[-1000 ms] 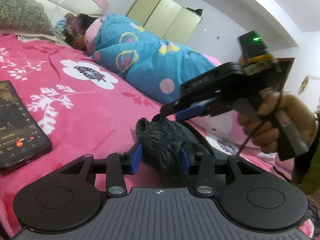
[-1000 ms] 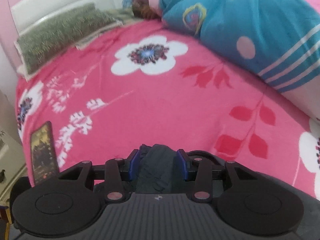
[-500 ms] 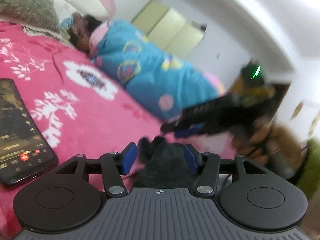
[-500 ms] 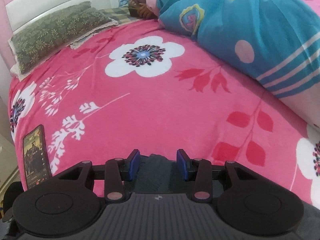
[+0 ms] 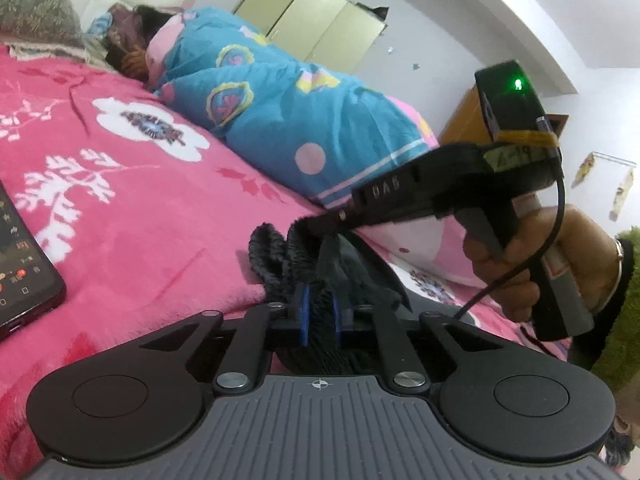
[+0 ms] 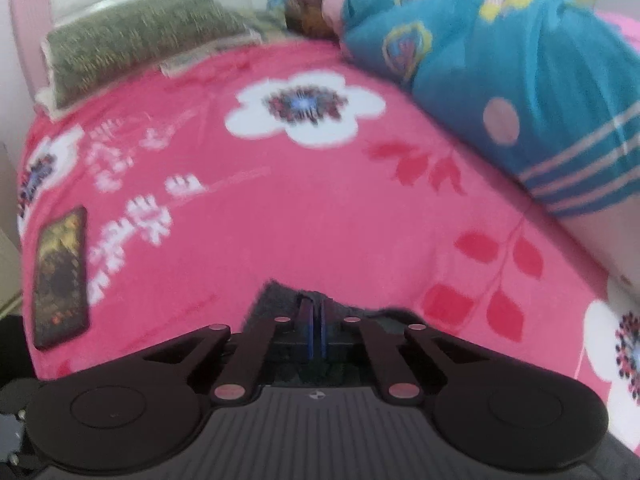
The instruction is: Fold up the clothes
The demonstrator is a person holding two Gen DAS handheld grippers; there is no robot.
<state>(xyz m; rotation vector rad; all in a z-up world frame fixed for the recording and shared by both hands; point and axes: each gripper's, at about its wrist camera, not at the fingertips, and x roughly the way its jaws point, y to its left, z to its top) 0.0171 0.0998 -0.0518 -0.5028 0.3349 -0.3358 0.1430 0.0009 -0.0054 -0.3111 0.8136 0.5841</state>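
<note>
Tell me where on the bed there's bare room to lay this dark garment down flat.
Free: the pink bedspread between the phone at its left edge and the blue quilt, up to the green pillow. Crowded: the right side, where the quilt covers a sleeping person, and the near edge around the dark garment.

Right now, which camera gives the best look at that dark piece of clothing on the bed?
The left wrist view: the dark garment bunches up in sharp focus on the pink bedspread. The right wrist view is blurred and shows only a small dark patch.
</note>
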